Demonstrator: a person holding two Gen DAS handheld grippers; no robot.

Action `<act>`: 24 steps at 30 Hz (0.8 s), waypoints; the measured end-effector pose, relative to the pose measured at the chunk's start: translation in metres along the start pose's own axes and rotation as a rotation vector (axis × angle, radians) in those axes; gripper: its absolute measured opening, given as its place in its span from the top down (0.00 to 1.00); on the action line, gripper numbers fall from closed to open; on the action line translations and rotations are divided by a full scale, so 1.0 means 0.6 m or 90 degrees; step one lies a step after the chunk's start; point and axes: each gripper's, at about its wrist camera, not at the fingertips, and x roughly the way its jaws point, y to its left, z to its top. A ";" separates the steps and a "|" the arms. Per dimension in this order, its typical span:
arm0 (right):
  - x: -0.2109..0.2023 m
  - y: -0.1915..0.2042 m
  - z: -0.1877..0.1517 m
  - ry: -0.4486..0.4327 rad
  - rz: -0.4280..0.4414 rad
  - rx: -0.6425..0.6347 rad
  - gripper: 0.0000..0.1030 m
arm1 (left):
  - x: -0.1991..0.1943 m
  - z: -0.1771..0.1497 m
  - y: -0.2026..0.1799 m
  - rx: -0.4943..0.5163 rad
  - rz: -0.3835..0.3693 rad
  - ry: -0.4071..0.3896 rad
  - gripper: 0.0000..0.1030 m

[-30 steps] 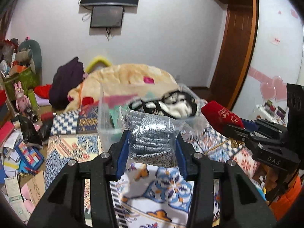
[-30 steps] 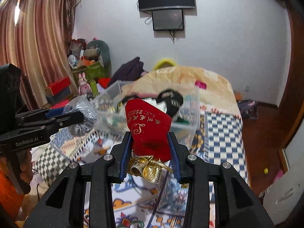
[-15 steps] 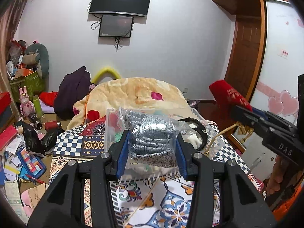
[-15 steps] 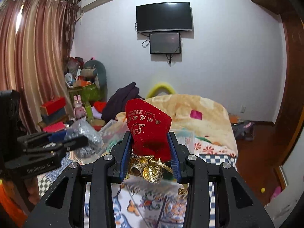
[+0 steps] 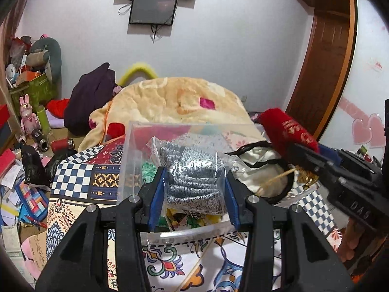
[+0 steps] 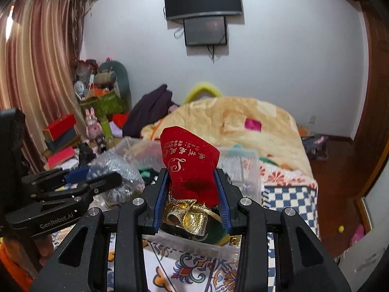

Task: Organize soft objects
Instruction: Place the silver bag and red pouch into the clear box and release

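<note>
My left gripper [image 5: 194, 189] is shut on a clear plastic bag of grey knit fabric [image 5: 192, 172] and holds it over the clear plastic bin [image 5: 131, 160]. My right gripper [image 6: 190, 194] is shut on a red velvet pouch [image 6: 189, 163] with a gold ribbon [image 6: 187, 216], also over the bin [image 6: 245, 170]. The pouch [image 5: 287, 131] and right gripper show at the right of the left wrist view. The grey bag [image 6: 116, 170] and left gripper show at the left of the right wrist view. The bin holds a black and white cloth [image 5: 262, 165] and other soft items.
The bin stands on a patterned bedspread [image 5: 80, 182]. A beige blanket [image 5: 175, 102] and dark clothing [image 5: 90, 97] lie behind it. Boxes, toys and papers [image 5: 22, 170] clutter the floor at the left. A wooden door [image 5: 325, 68] is at the right.
Both grippers have come down and forward over the bin with their loads still held. The bin now sits directly under the fingers in both views.
</note>
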 end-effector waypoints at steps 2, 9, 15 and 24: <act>0.013 -0.002 -0.005 0.018 0.000 0.000 0.67 | 0.007 0.000 -0.001 0.003 0.000 0.008 0.57; 0.030 -0.008 -0.015 0.051 -0.006 -0.003 0.64 | 0.020 -0.007 -0.009 0.021 0.009 0.022 0.55; 0.024 -0.008 -0.016 0.055 -0.018 -0.009 0.49 | 0.014 -0.009 -0.012 0.020 0.002 0.029 0.45; -0.028 -0.018 -0.002 0.021 -0.013 -0.007 0.37 | -0.042 0.005 -0.021 0.017 -0.015 -0.010 0.36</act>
